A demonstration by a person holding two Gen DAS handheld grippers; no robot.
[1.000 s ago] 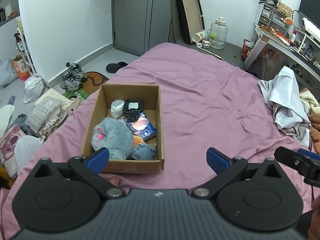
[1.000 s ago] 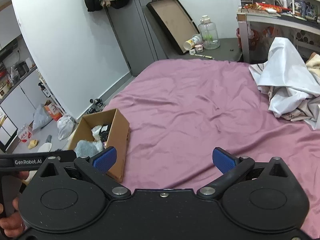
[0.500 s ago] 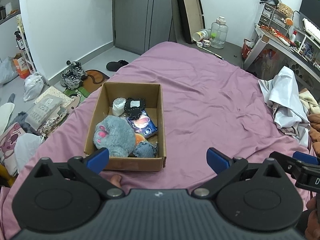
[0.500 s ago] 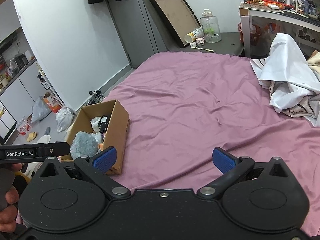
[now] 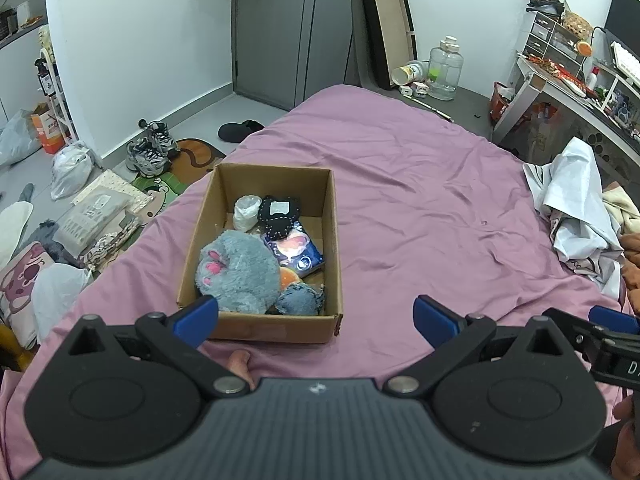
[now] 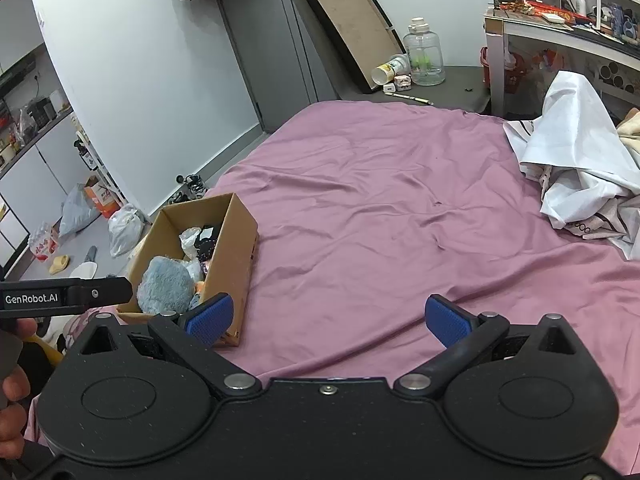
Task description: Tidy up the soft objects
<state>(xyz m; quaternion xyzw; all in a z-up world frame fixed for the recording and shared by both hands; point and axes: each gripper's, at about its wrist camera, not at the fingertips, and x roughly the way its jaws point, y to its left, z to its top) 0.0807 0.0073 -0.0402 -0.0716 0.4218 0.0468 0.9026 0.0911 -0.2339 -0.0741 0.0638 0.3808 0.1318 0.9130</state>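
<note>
Through the left wrist camera, the left gripper (image 5: pixel 316 314) is hanging with its jaws spread wide and nothing between them. Compared with a second ago it is sitting higher and further back, so the cardboard box (image 5: pixel 335 248) is showing more fully, just beyond the left jaw tip; that reads as stepping away from a finished packing job. Inside the box, the grey plush paw (image 5: pixel 236 270) is filling the near left corner, with a denim scrap (image 5: pixel 300 300) beside it, a blue printed packet (image 5: pixel 294 250) and a black dotted pouch (image 5: pixel 278 214) further in (something orange is peeking out beneath).

Through the right wrist camera, the right gripper (image 6: pixel 326 320) is likewise gaping and carrying nothing. The box (image 6: pixel 236 248) is lying just past its left jaw, while the purple bedsheet (image 6: pixel 380 208) ahead is stretching out bare up to the white crumpled cloth (image 6: pixel 576 160) far beyond the right jaw.
</note>
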